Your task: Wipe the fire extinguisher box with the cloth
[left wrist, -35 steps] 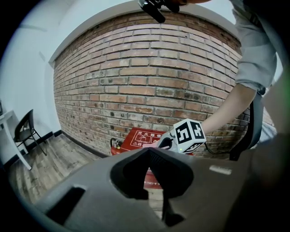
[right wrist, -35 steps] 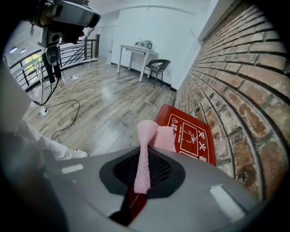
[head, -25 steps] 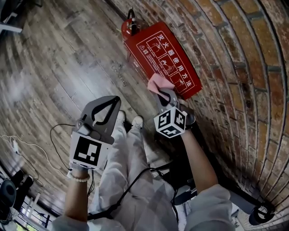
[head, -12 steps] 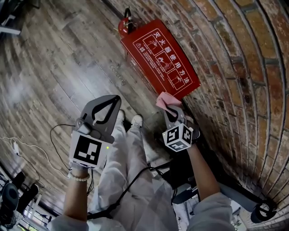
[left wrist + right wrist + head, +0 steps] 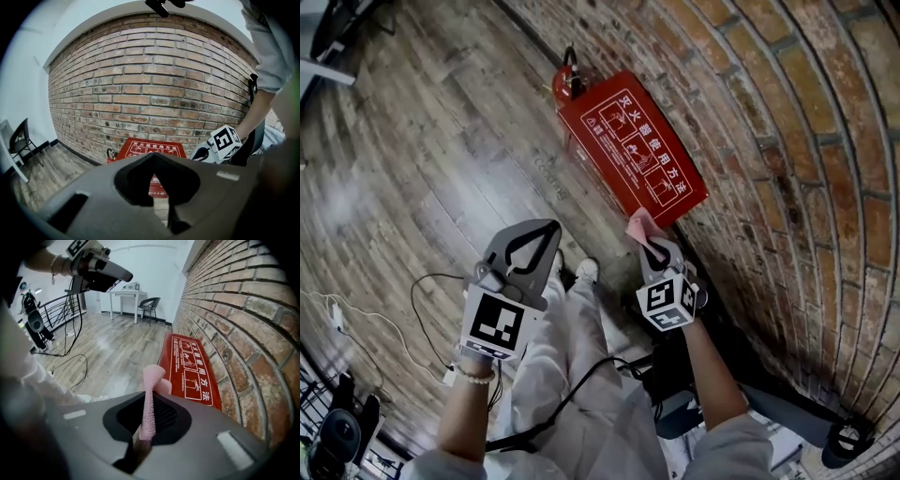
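Pinching the pink cloth (image 5: 639,225) in the right gripper (image 5: 651,246), free end sticking forward, probably to meet the fire extinguisher box (image 5: 633,141) first; it's hovering just off the box's near corner. Left gripper (image 5: 539,239) is hanging clenched and empty, floor side of the box, leaving the face open. Brick wall (image 5: 787,141) is hugging the box's far edge.

Even daylight, heavy fisheye edge distortion.
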Motion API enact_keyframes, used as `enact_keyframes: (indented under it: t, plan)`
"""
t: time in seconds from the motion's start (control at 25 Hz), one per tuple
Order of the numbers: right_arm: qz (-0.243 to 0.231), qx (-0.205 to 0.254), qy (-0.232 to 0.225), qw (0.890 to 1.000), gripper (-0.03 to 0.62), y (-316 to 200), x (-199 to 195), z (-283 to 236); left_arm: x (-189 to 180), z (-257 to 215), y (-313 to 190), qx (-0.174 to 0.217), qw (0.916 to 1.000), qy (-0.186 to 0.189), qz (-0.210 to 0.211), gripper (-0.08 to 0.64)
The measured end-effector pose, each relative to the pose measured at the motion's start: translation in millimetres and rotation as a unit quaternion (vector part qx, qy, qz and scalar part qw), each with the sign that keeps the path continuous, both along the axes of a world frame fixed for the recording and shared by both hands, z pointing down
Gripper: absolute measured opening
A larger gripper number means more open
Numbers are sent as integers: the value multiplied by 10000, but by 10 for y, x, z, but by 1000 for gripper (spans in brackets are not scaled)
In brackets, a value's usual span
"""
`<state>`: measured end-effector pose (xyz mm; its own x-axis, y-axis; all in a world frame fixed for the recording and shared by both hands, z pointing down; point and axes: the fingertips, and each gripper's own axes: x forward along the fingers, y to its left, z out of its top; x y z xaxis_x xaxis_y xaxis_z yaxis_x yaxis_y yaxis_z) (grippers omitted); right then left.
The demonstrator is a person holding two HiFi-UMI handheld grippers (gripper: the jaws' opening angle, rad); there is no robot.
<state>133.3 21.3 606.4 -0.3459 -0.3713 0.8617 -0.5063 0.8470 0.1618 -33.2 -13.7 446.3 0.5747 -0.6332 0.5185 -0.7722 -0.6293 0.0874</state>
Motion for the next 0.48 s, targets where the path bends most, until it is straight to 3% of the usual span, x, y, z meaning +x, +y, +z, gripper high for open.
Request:
enact_keyframes:
  t: [0.2,0.48]
  plan:
    - [395,288,-555,9973,28,-252,-210,-643,-25,-489,-44,189,9997,165,-6,-2]
    - [835,812,-1289,9848,28,-413,-386,-1722,-145,-1255,-7,561,9984,64,-45,-2]
